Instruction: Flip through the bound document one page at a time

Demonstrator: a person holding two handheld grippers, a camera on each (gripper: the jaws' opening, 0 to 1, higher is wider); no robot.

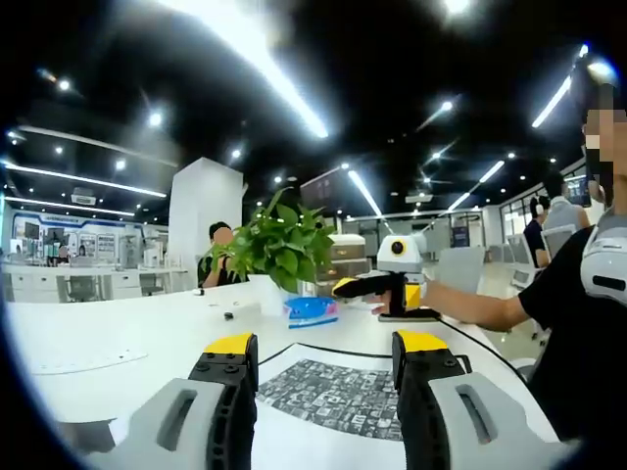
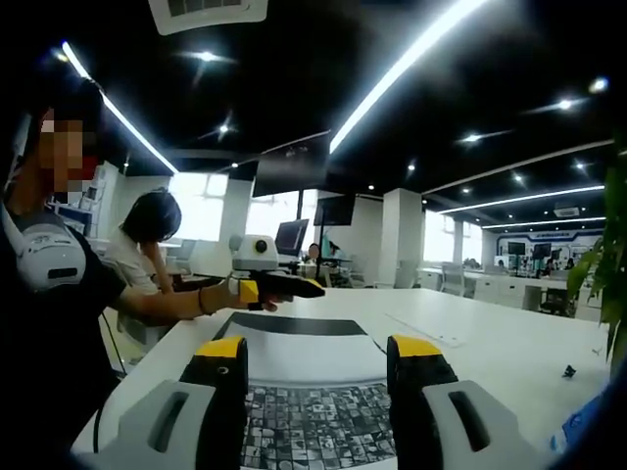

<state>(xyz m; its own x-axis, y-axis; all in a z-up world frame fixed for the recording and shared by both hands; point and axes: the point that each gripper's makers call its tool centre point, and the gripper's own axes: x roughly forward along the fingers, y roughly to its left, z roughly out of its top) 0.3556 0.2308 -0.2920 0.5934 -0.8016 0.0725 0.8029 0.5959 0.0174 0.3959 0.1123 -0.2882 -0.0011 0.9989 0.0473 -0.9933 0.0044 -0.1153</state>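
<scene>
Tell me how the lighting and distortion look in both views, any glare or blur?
Left gripper view: ceiling strip lights blow out to white glare, fisheye bends the table edge, and the plant stays fairly sharp. Right gripper view: a long ceiling light flares, the windows wash out, the document is evenly lit, and the leaves at the right edge are soft.

No readable text anywhere. The bound document (image 2: 294,362) on the desk (image 1: 118,338) carries a dense black-and-white pattern, too small to read; wall signs behind the plant (image 1: 279,245) are blurred.
</scene>
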